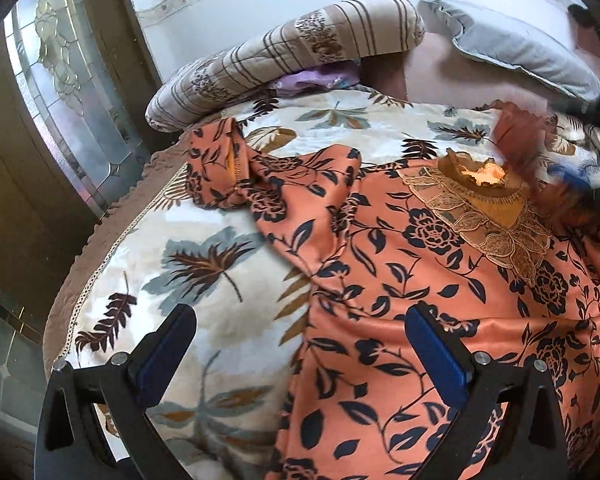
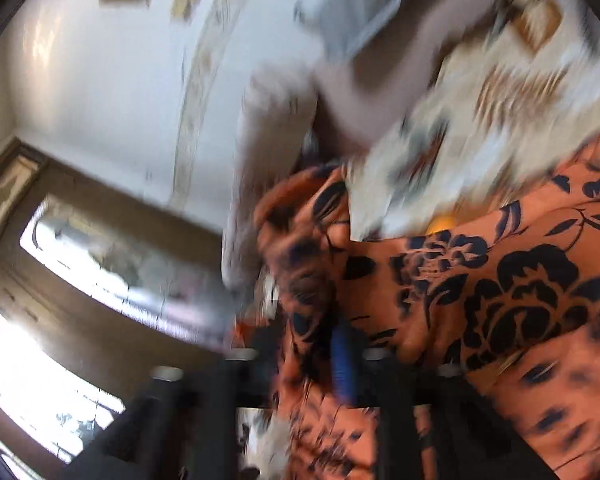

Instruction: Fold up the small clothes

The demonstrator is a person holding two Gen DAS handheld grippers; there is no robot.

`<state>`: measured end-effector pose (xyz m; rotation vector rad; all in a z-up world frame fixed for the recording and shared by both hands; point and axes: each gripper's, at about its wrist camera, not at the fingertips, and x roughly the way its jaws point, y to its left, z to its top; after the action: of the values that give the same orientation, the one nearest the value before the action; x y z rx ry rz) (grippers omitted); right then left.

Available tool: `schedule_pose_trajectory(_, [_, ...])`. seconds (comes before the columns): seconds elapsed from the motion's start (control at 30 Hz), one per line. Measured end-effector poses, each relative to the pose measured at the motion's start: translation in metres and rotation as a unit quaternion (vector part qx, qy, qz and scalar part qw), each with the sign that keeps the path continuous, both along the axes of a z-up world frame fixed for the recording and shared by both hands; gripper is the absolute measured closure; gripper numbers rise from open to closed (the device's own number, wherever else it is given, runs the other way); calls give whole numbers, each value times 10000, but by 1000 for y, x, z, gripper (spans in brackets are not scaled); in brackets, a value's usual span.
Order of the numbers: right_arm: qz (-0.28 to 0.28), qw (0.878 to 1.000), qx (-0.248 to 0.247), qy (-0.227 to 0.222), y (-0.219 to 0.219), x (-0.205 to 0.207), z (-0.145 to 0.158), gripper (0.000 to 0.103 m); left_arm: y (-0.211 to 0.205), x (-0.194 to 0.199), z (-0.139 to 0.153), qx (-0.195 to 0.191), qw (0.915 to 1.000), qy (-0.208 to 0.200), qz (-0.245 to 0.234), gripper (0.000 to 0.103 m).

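Since the orange flowered garment (image 1: 420,280) lies collar-up on the leafy bedspread (image 1: 180,260) waiting for a fold, I hold my left gripper (image 1: 300,316) wide open and empty over its edge, while I cannot tell whether my blurred right gripper (image 2: 320,360), with cloth around it, grips anything.

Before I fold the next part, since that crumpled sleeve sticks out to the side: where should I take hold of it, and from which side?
Grip the orange floral top's sleeve at its open cuff, where the hemmed edge stands up from the leaf-print bedspread. Come from the bare bedspread side with the open left gripper; the bunched folds nearer the shoulder would probably slip.
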<state>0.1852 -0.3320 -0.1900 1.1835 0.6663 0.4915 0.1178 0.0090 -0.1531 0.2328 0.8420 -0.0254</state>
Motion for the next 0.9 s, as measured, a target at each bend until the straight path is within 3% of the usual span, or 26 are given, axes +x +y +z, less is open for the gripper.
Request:
schedule_pose_trajectory(0.07, [143, 9996, 173, -186, 17, -13, 1, 3, 2, -2, 1, -29, 10000, 10, -31, 0])
schedule_pose_trajectory(0.13, [123, 9996, -19, -269, 15, -26, 8, 3, 1, -1, 2, -105, 9999, 33, -82, 0])
schedule_pose_trajectory(0.27, [-375, 9982, -474, 17, -22, -61, 15, 5, -13, 9, 8, -475, 9984, 73, -312, 0])
schedule_pose_trajectory(0.33, [-664, 9955, -648, 214, -42, -73, 14, 11, -29, 22, 12, -616, 9966, 30, -547, 0])
schedule_pose_trajectory(0.43, [-1099, 9840, -1142, 820, -77, -98, -2, 29, -54, 47, 14, -743, 9940, 10, -808, 1])
schedule_pose_trajectory(0.5, [-1222, 9756, -1211, 1365, -99, -102, -23, 46, -75, 71, 6, -863, 9912, 198, -979, 20])
schedule_pose_trajectory(0.6, [-1245, 9699, -804, 1931, -124, -105, -66, 65, -101, 102, -19, -969, 9851, 829, -1150, 49])
schedule_pose_trajectory(0.73, [-1288, 9666, -245, 2203, -146, -110, -98, 65, -121, 124, -50, -1009, 9813, 1261, -1052, 50])
schedule_pose_trajectory(0.9, [-1197, 9697, -126, 2127, -151, -103, -102, 65, -133, 146, -81, -1321, 9704, 1834, -853, 35])
